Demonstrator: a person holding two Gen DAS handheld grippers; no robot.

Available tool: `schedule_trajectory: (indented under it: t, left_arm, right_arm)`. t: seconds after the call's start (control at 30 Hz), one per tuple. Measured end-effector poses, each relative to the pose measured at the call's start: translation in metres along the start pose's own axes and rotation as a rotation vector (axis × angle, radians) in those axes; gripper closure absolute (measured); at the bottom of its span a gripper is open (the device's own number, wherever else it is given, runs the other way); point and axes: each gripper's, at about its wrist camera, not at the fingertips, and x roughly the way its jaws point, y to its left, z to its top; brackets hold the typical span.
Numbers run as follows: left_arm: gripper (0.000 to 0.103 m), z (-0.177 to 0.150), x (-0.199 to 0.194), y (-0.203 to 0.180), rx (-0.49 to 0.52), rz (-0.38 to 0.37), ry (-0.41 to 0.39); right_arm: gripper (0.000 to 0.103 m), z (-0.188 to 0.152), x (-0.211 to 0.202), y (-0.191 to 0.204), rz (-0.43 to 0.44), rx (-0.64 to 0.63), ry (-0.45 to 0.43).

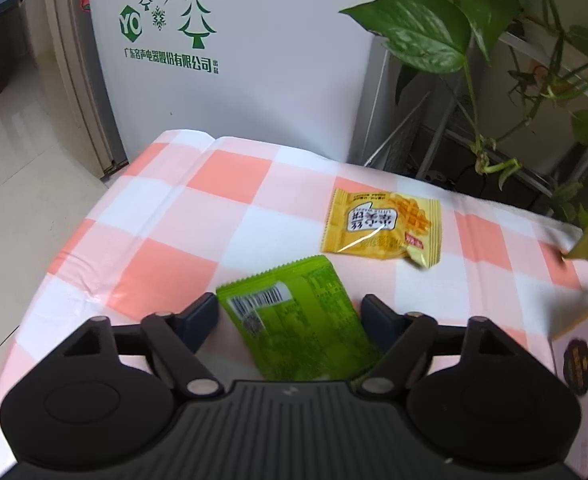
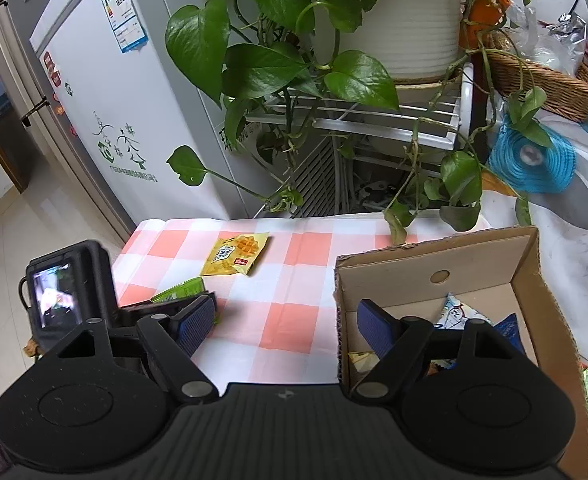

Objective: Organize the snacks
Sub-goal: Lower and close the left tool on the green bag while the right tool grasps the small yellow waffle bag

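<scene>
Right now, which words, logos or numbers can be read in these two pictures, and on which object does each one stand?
"YO": green logo on the white fridge.
"广东容声电器股份有限公司": green line under the tree drawing on that fridge.
Yellow waffle snack packet: large characters, upside down, not sure to read.
Green snack packet: barcode and fine print, too small.
Blue energy label on the fridge: too small.
Cardboard box: no readable text.

Green "YO" logo on fridge (image 1: 230, 60)
</scene>
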Motion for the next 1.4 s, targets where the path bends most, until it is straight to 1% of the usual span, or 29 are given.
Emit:
schedule_trajectory:
  t: [0.03,0.1,0.13,0.3,0.5,0.63,0.7,0.77,0.87,0.97,1.13,1.17,1.23,1.33,1.4]
  left_arm:
    - [0.038,-0.001,-0.002,0.004,0.004,-0.007,0.0]
    - [0.044,-0.001,-0.005,0.012,0.015,-0.018,0.008]
    - [0.045,-0.002,-0.007,0.016,0.018,-0.022,0.013]
    - [0.046,-0.005,-0.014,0.035,0.043,-0.042,0.031]
    - [0.047,-0.008,-0.023,0.057,0.065,-0.056,0.077]
    - [0.047,-0.008,-0.026,0.072,0.031,-0.062,0.092]
    - [0.047,-0.008,-0.025,0.075,0.02,-0.064,0.086]
    - [0.047,-0.009,-0.025,0.074,0.032,-0.061,0.082]
    - [0.045,-0.01,-0.024,0.07,0.065,-0.056,0.079]
    - [0.041,-0.01,-0.023,0.068,0.074,-0.061,0.076]
    - [0.03,-0.006,-0.019,0.07,0.056,-0.087,0.088]
    - [0.028,-0.006,-0.019,0.07,0.053,-0.089,0.089]
    - [0.021,-0.005,-0.017,0.069,0.054,-0.098,0.093]
    - [0.014,-0.007,-0.015,0.066,0.068,-0.102,0.094]
    - [0.011,-0.008,-0.015,0.063,0.092,-0.1,0.095]
  right_arm:
    - [0.019,0.0,0.001,0.001,0.003,0.0,0.001]
    - [0.019,0.0,0.004,0.003,0.007,-0.001,0.003]
    - [0.019,0.0,0.006,0.005,0.008,0.0,0.005]
    - [0.019,-0.002,0.015,0.013,0.023,-0.004,0.018]
    - [0.019,-0.003,0.032,0.024,0.075,0.009,0.049]
    - [0.019,-0.004,0.045,0.033,0.104,0.016,0.065]
    - [0.019,-0.004,0.054,0.036,0.104,0.026,0.073]
    - [0.019,-0.004,0.067,0.041,0.097,0.047,0.078]
    - [0.019,0.001,0.088,0.046,0.09,0.076,0.078]
    - [0.019,0.006,0.108,0.05,0.057,0.089,0.063]
    - [0.017,0.01,0.142,0.053,0.014,0.097,0.062]
    - [0.017,0.011,0.147,0.054,0.009,0.095,0.059]
    - [0.016,0.014,0.156,0.057,0.003,0.086,0.044]
    - [0.016,0.015,0.169,0.063,-0.003,0.045,0.025]
    - [0.016,0.016,0.177,0.066,-0.026,0.016,0.018]
